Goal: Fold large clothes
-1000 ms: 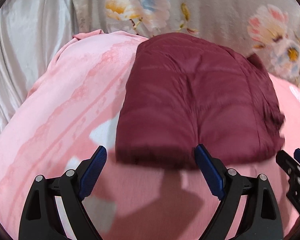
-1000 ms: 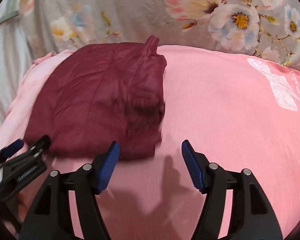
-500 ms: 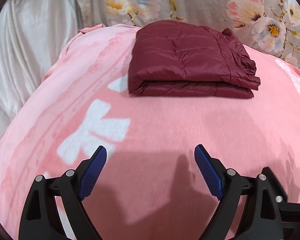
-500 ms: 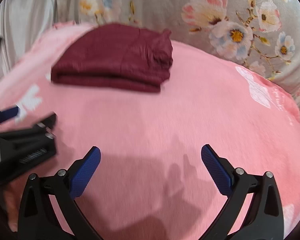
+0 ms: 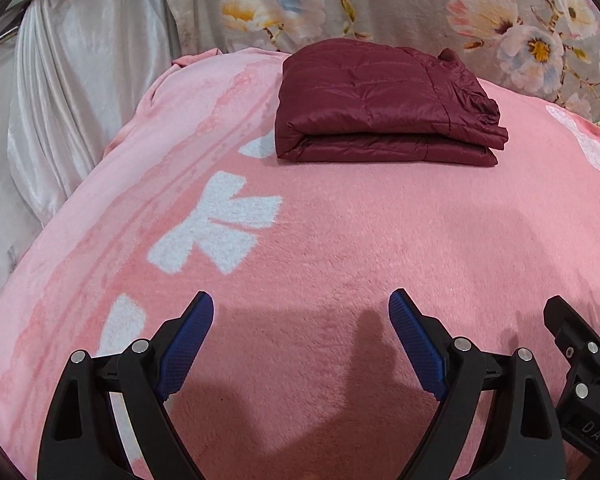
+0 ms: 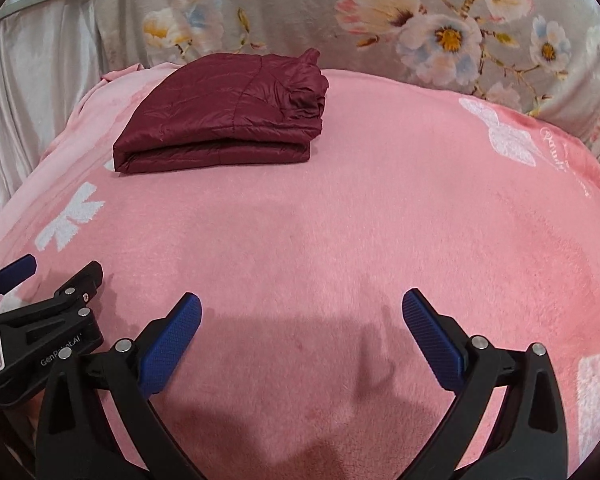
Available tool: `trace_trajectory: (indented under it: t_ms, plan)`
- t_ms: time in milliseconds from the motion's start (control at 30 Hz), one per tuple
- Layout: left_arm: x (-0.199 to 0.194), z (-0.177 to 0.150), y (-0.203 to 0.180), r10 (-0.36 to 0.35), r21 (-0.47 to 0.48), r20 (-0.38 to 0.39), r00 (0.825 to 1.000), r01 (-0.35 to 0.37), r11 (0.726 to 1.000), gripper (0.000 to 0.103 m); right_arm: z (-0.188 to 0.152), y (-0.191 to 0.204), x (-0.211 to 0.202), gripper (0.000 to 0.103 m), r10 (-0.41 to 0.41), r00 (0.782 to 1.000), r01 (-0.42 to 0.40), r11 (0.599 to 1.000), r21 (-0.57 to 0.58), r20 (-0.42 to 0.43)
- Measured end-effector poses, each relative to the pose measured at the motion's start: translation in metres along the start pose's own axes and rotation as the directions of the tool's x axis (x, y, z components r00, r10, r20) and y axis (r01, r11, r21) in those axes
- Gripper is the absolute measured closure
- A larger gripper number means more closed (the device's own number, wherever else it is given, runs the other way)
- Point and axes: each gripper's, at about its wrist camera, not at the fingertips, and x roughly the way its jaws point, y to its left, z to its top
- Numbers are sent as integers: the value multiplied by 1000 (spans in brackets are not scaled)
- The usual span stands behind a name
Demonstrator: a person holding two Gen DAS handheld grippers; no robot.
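I see the pink bow-print blanket (image 5: 340, 240) filling both views, with a floral fabric (image 6: 300, 8) behind it. The folded maroon quilted jacket (image 5: 384, 108) lies at twelve o'clock, well apart from my tools. Left tool (image 5: 300, 340) and right tool (image 6: 302, 336) both gape wide, empty.

A bed fills most of both views, covered by a pink fleece blanket (image 5: 340, 248) printed with white bow shapes (image 5: 216, 228) (one more bow with script lettering lies at 2 o'clock). Behind it, from 12 to 2 o'clock, runs a grey floral fabric (image 6: 440, 20) with pink and white blossoms. At 10 o'clock hangs a pale satin curtain (image 5: 80, 92).
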Motion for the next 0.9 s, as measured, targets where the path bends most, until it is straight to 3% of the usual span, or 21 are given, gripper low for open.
trace_trajectory:
  t_ms: [900]
  plan:
    - [-3, -1, -3, 15, 21, 14, 1000, -16, 1000, 15, 0, 7, -1, 5, 0, 1000, 0, 998, -59, 6]
